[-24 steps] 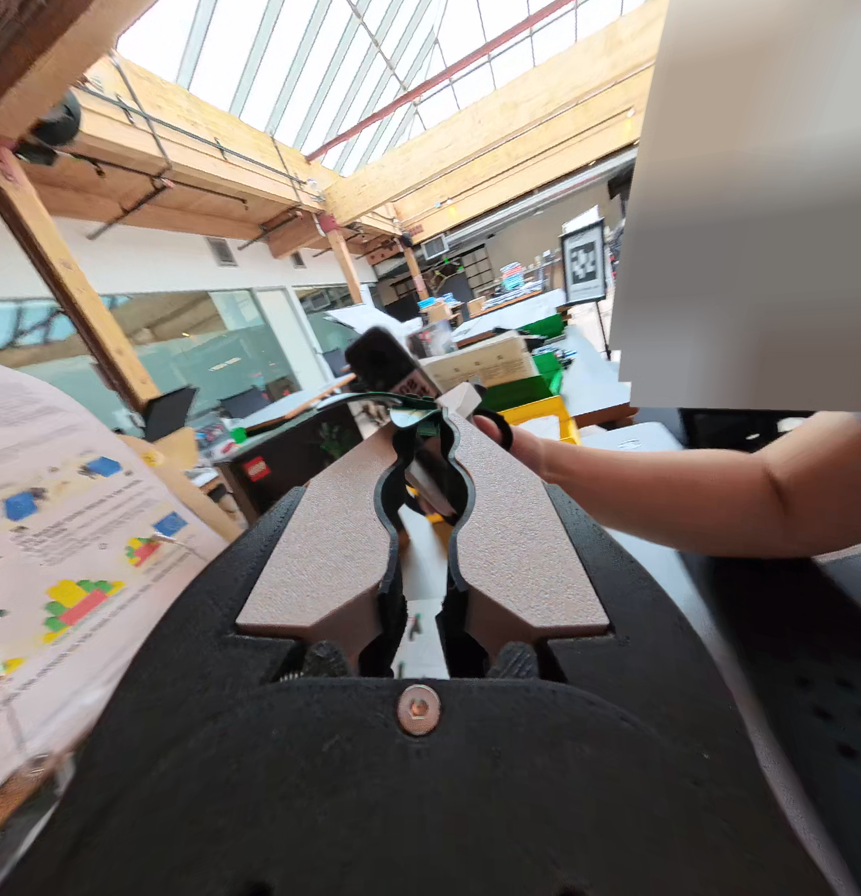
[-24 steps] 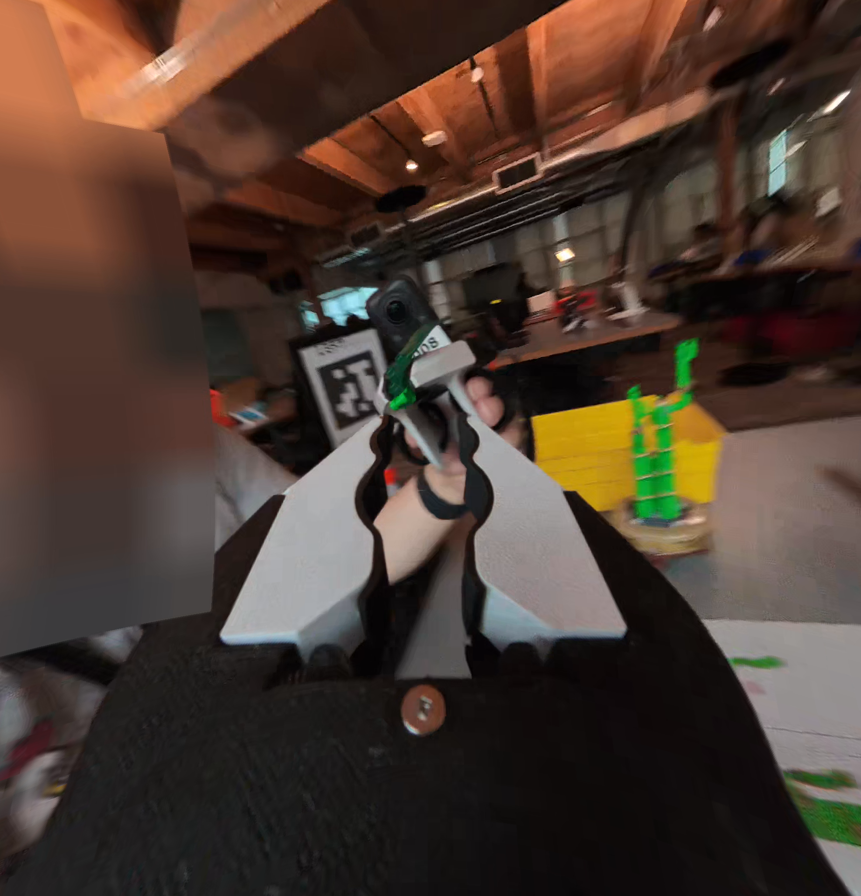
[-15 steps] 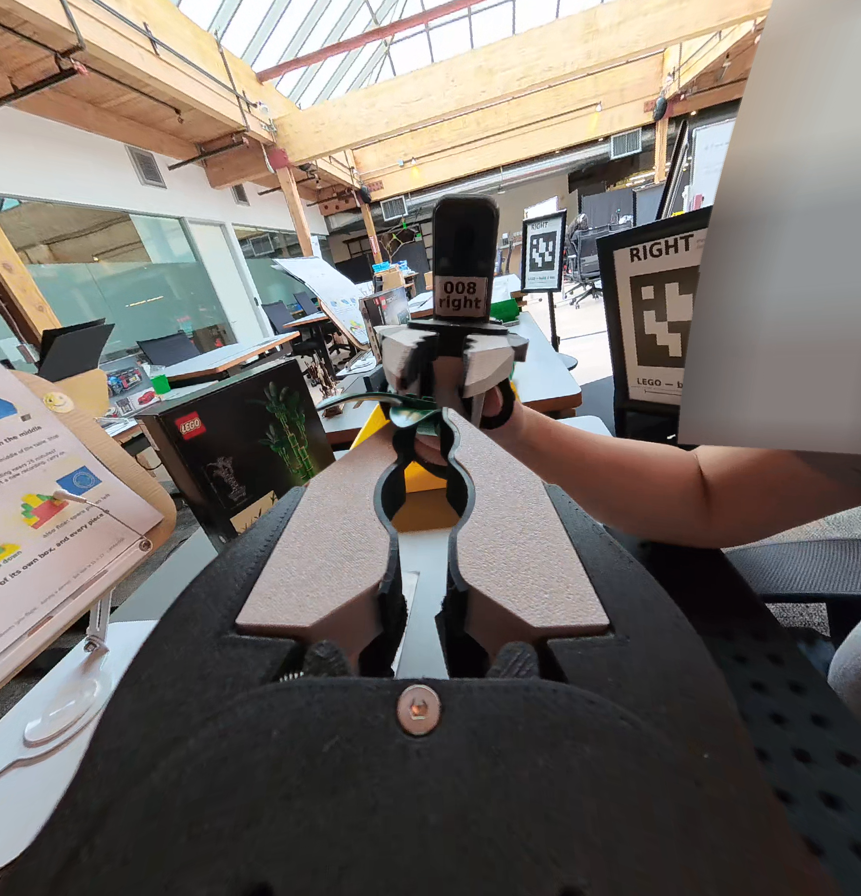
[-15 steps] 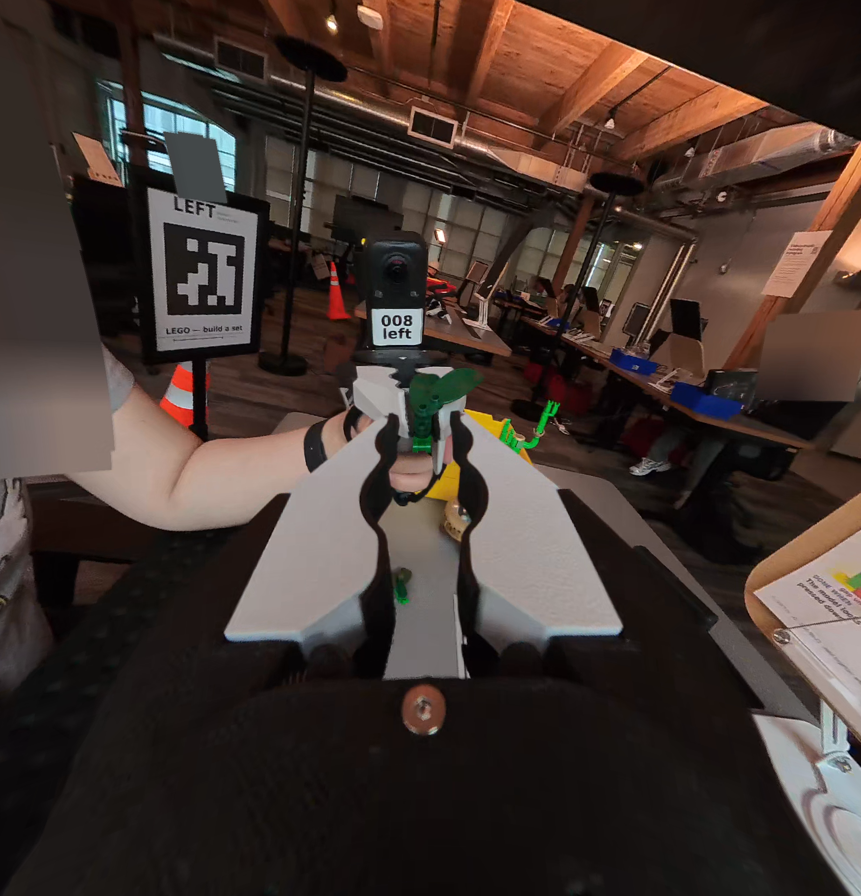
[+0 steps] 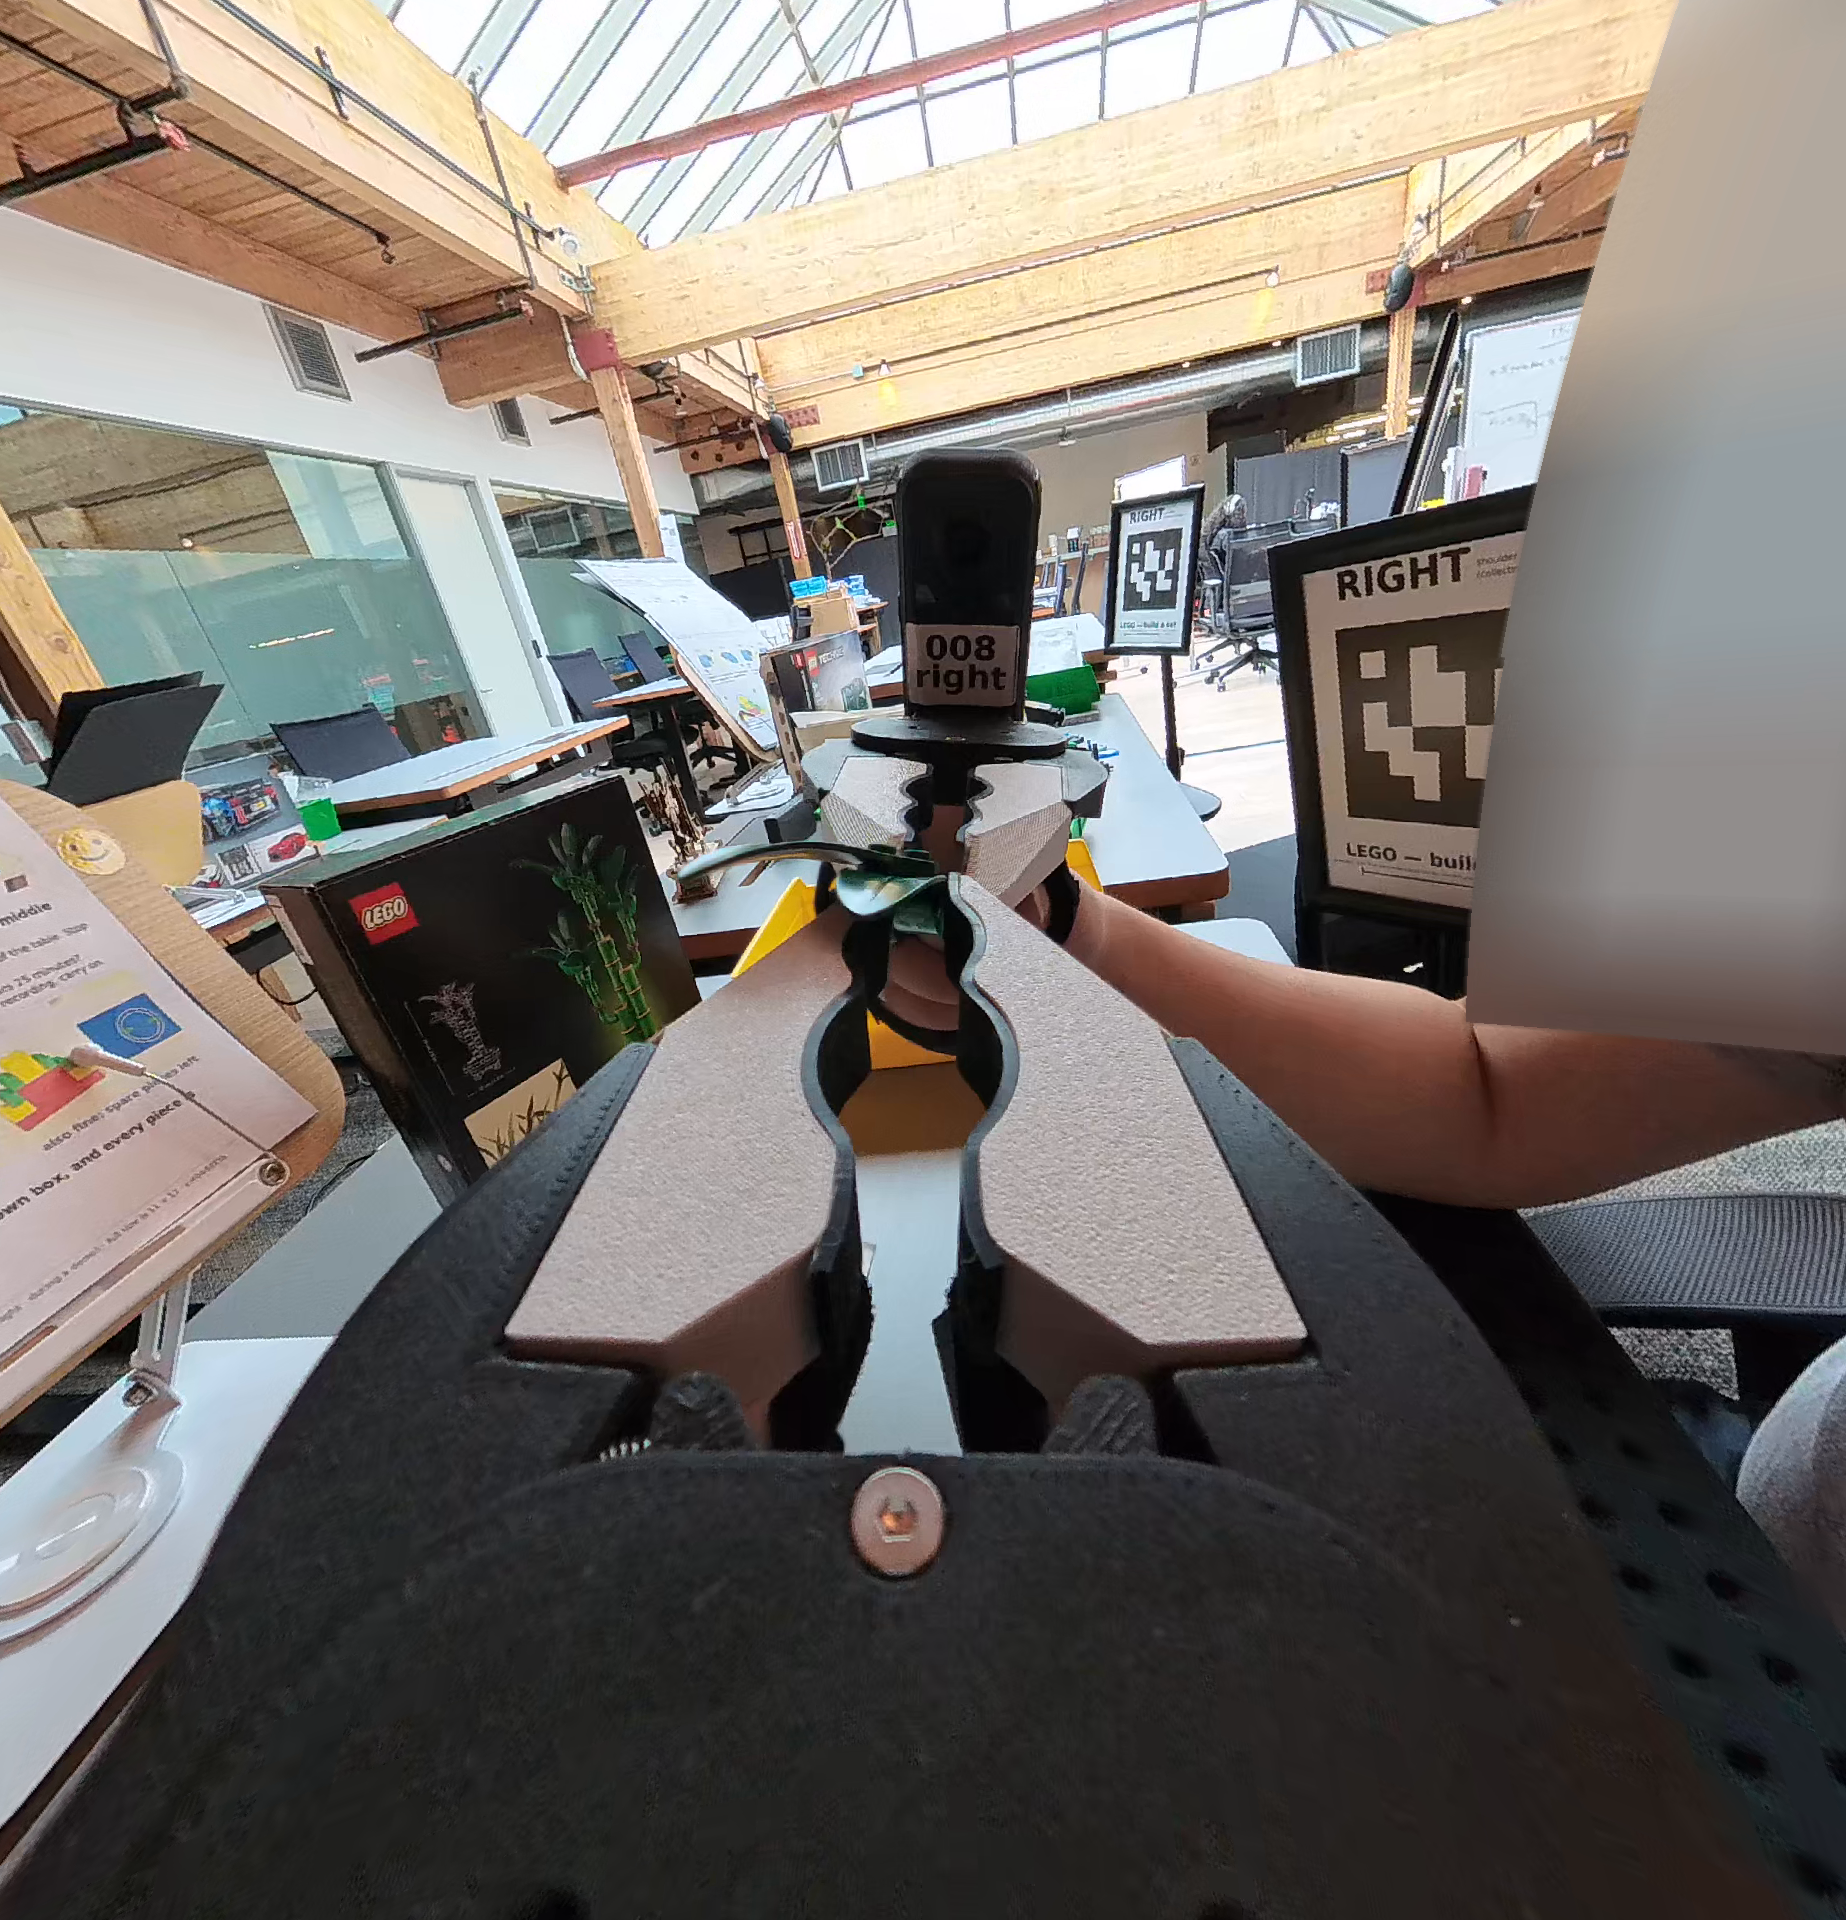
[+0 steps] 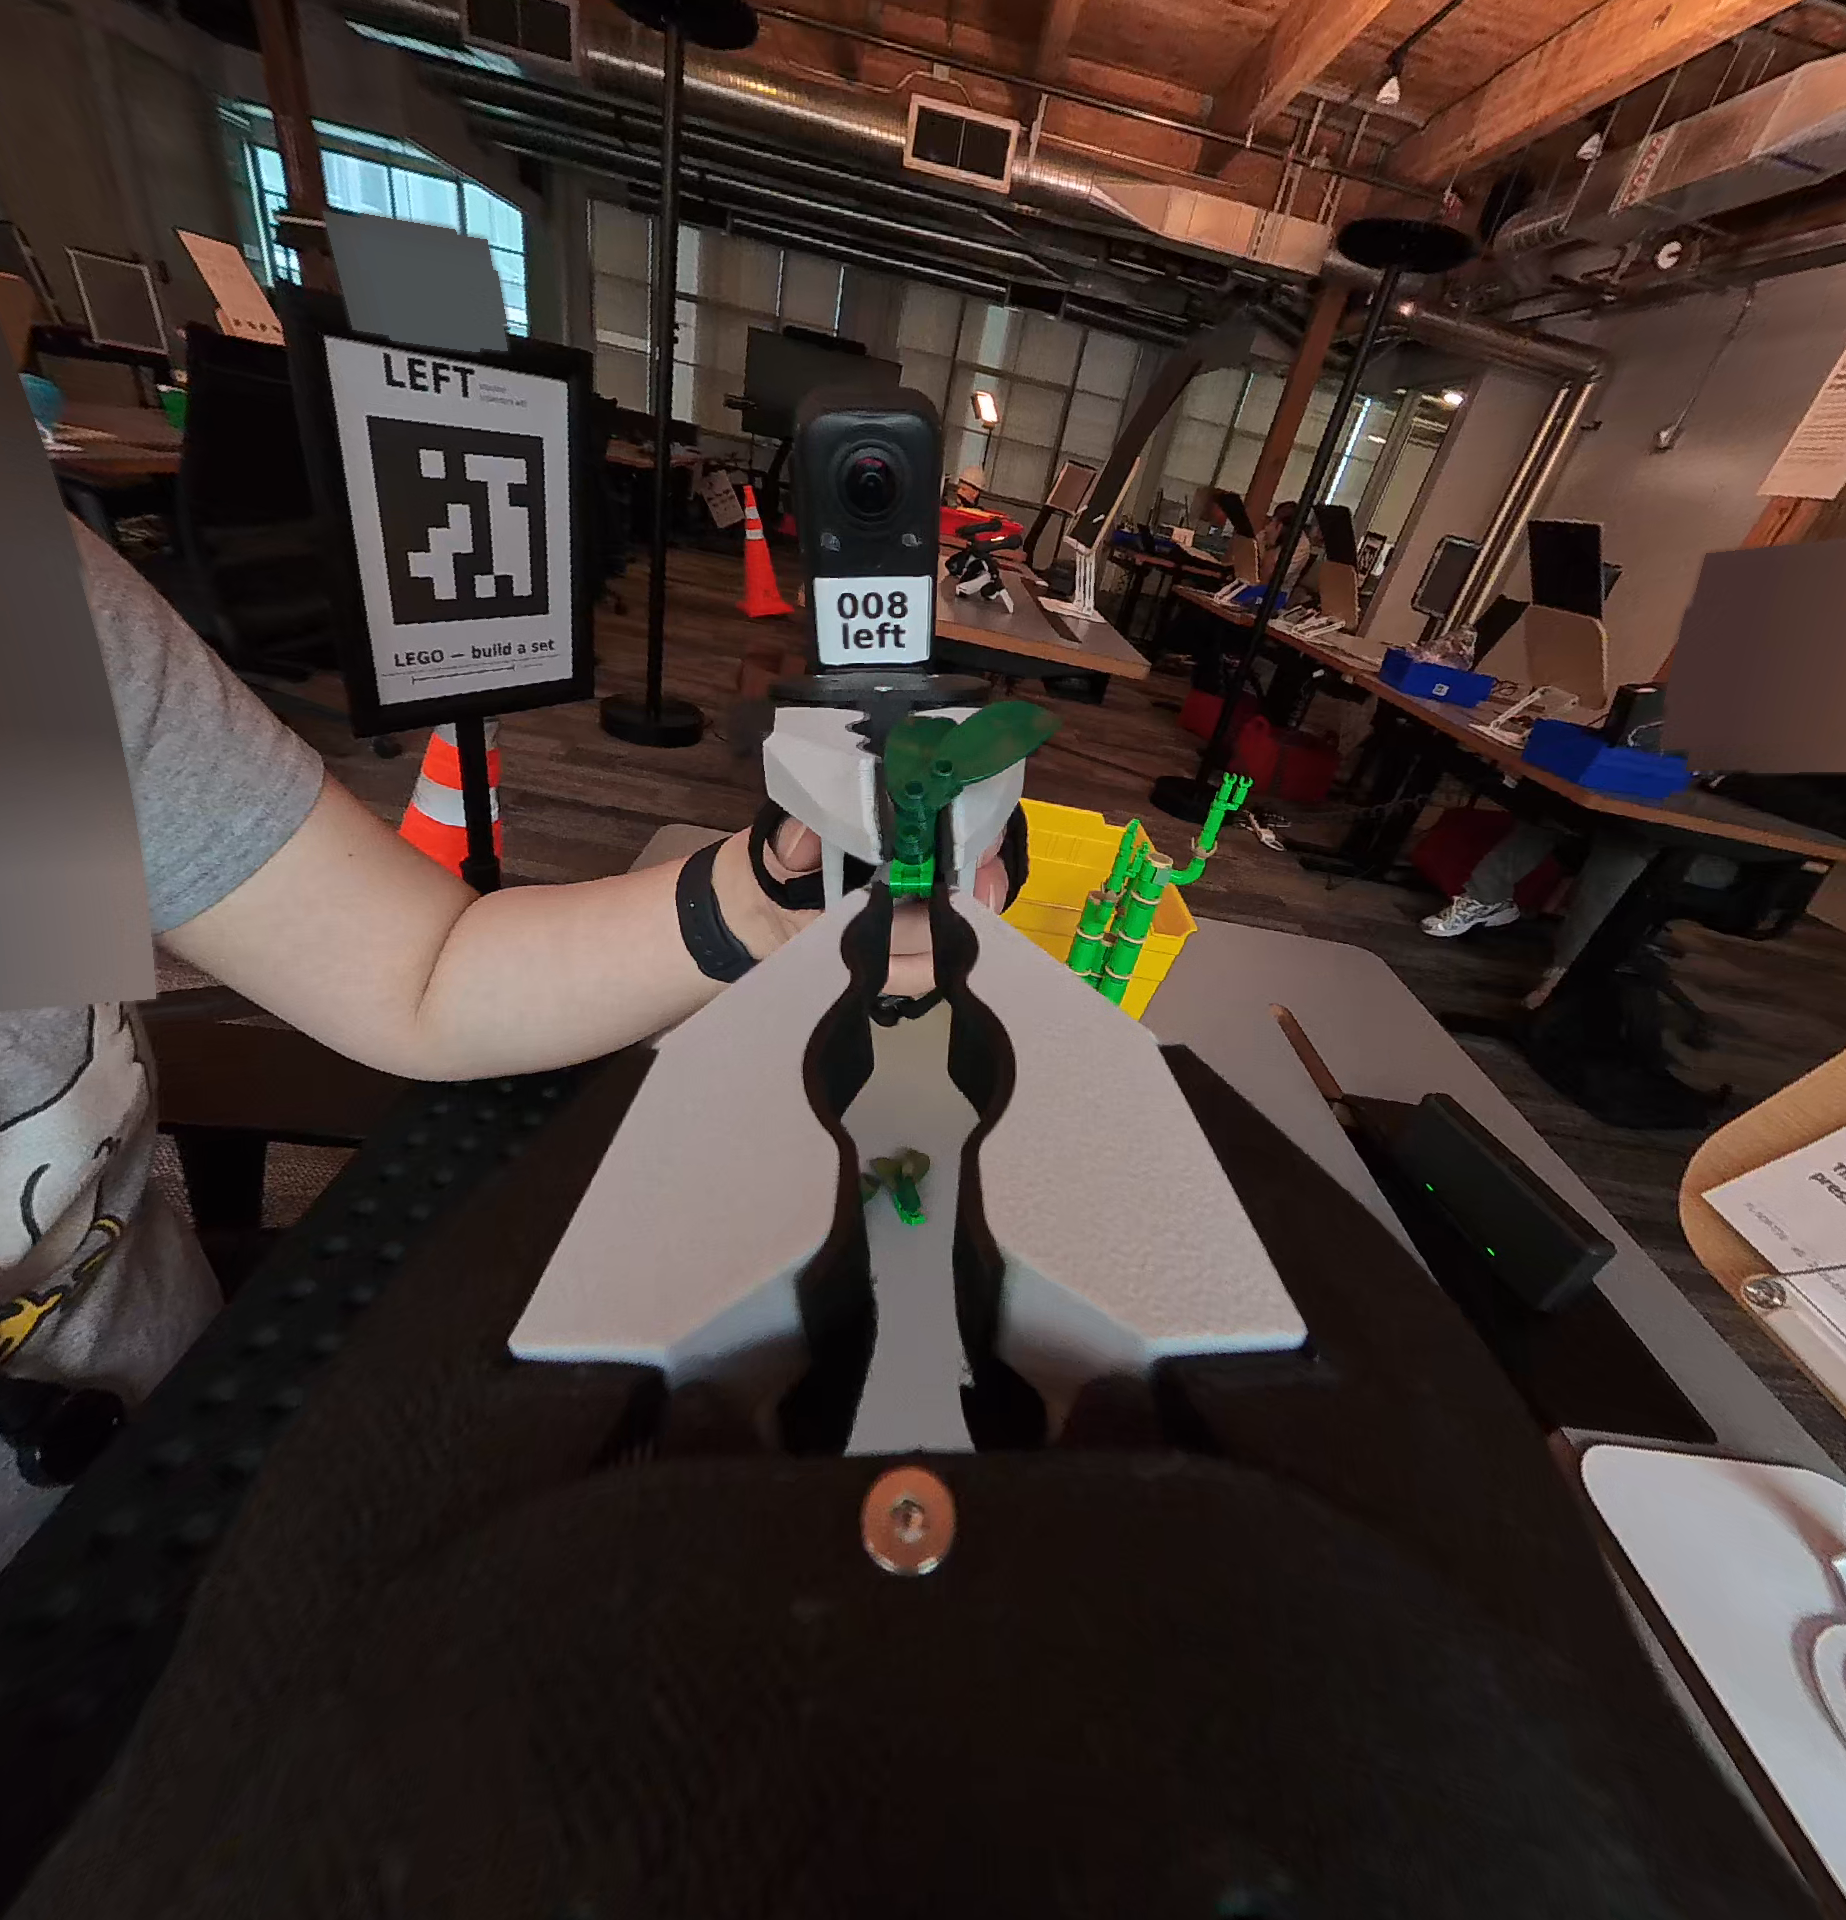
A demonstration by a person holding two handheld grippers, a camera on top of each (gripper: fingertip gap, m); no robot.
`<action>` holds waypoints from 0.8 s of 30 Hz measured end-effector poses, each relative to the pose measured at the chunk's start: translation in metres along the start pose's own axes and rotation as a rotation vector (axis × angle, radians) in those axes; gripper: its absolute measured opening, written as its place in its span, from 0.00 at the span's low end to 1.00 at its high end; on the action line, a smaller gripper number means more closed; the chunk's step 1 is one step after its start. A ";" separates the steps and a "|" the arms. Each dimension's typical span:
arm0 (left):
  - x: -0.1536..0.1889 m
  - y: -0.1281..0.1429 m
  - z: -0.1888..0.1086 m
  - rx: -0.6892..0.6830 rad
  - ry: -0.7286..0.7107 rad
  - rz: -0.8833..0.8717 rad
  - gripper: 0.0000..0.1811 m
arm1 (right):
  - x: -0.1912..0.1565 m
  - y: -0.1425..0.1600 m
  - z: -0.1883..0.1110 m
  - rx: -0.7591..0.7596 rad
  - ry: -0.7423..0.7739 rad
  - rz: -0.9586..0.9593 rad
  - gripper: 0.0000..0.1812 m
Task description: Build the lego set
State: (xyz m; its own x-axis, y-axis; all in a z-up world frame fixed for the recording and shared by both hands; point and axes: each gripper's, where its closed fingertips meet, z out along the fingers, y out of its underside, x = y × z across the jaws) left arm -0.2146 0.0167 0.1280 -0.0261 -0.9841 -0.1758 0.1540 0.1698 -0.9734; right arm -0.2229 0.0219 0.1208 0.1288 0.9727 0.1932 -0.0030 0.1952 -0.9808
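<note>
While the two grippers face each other tip to tip above the tabletop, the left gripper (image 5: 903,914) pinches a dark green leaf piece (image 5: 877,883) between its fingertips, and the right gripper (image 6: 908,883) clenches the bright green stem piece (image 6: 911,871) under the same leaves. A small green piece (image 6: 901,1184) lies on the bare table (image 6: 1314,997) below. Toward the far edge stands a yellow bin (image 6: 1064,862), its contents hidden, with a green bamboo model (image 6: 1132,904) just in front. A black box (image 5: 483,977) stands at the left edge.
</note>
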 end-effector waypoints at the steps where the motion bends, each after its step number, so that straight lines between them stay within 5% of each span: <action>1: -0.001 0.000 0.000 0.002 -0.007 0.003 0.04 | 0.001 0.000 0.000 0.001 0.006 0.002 0.03; 24: -0.005 0.003 0.000 0.016 -0.010 -0.013 0.04 | 0.005 -0.003 -0.001 0.063 0.003 0.040 0.03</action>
State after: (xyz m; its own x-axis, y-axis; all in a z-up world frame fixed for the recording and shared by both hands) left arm -0.2143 0.0225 0.1257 -0.0180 -0.9867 -0.1618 0.1695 0.1565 -0.9730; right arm -0.2212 0.0265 0.1250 0.1299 0.9795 0.1540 -0.0711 0.1642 -0.9839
